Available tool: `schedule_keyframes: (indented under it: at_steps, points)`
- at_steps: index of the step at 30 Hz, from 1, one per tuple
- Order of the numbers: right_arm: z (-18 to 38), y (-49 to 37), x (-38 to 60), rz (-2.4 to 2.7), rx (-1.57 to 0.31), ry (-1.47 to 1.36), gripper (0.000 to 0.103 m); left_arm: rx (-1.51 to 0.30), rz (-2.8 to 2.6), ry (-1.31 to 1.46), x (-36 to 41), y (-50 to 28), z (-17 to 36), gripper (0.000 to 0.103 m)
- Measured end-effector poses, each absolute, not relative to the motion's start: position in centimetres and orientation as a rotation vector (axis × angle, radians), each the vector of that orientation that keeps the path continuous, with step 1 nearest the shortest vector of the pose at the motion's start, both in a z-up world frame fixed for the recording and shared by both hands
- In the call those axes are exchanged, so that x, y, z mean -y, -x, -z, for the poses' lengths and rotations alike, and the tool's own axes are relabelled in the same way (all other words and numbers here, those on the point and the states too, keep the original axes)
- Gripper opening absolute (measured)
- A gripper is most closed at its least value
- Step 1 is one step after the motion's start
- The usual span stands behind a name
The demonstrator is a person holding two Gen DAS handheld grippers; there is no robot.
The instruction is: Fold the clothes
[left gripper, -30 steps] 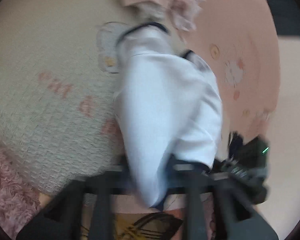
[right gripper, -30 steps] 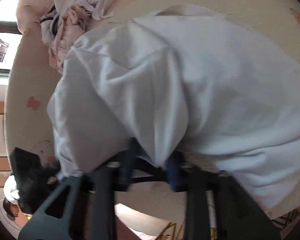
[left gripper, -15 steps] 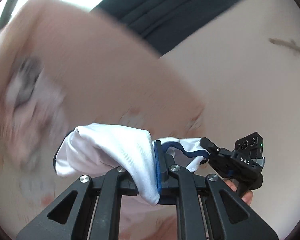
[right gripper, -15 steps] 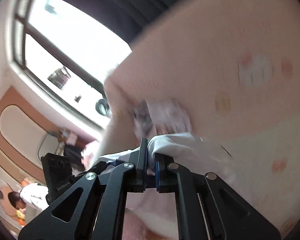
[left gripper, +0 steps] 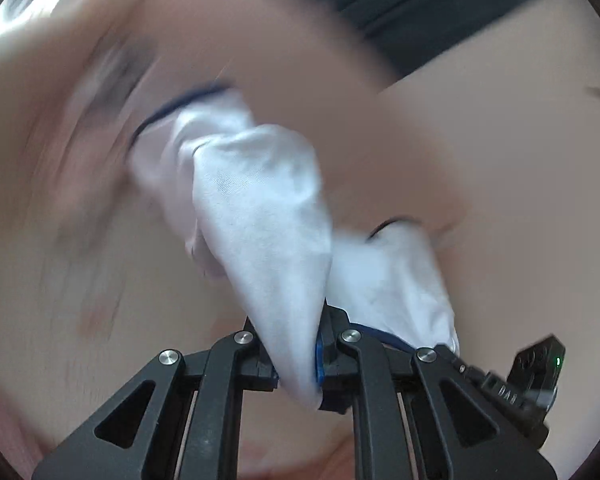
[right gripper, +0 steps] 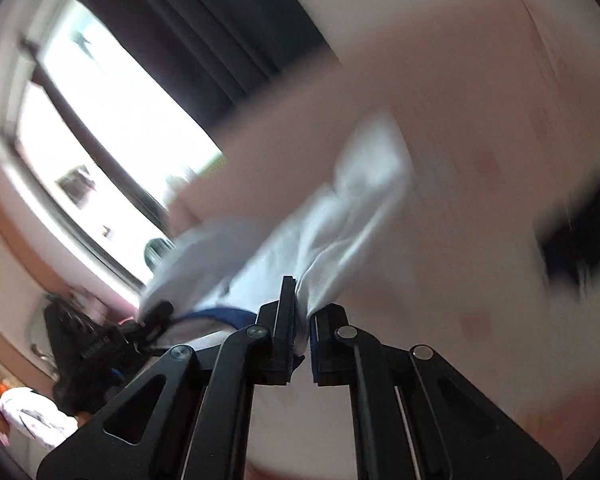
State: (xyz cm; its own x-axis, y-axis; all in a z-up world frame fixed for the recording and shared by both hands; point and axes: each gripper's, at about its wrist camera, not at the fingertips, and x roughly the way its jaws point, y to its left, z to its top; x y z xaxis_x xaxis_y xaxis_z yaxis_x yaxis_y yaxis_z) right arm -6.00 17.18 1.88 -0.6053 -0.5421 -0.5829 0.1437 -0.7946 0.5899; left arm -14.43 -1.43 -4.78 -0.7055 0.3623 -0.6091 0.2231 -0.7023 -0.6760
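The left gripper point(left gripper: 300, 350) has its jaws clenched on a fold of the white garment point(left gripper: 260, 216); the cloth is pinched between the pads and a tongue of it hangs out below them. From that grip the garment runs away toward 11 o'clock in the left wrist view, ending in a blurred dark-trimmed edge. A second lobe of the same cloth lies toward 2 o'clock of the jaws, with a dark blue band running along its lower edge.

The right gripper point(right gripper: 302, 334) is likewise clamped on the white garment point(right gripper: 332, 236), a thin edge of fabric caught between nearly closed jaws. The cloth spreads from there toward 1 o'clock and also toward 9 o'clock, where its blue-trimmed edge meets the other gripper's black body. The garment is held up between the two grippers, clear of any surface.

Beyond it lies a pink bed cover point(right gripper: 480, 128), heavily motion-blurred. At 10 o'clock in the right wrist view stands a bright window point(right gripper: 112, 128) beside a dark curtain point(right gripper: 204, 20). A blurred black object point(right gripper: 580, 236) sits at 3 o'clock.
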Motion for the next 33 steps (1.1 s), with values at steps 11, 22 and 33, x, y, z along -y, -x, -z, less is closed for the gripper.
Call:
schedule_keyframes:
  at_steps: [11,22,33]
  points:
    - [19.7,4.2,-16.1,2.202,0.858,-1.757,0.037,1.384,-2.442,1.531,5.9,9.3,20.3,0.051]
    - [23.4,5.2,-18.2,2.261,0.974,-1.721,0.051,1.657,-2.443,1.355,9.0,8.3,21.9,0.054]
    - [25.9,6.3,-13.2,2.051,0.790,-1.719,0.010,1.312,-2.261,1.548,1.2,10.6,21.9,0.020]
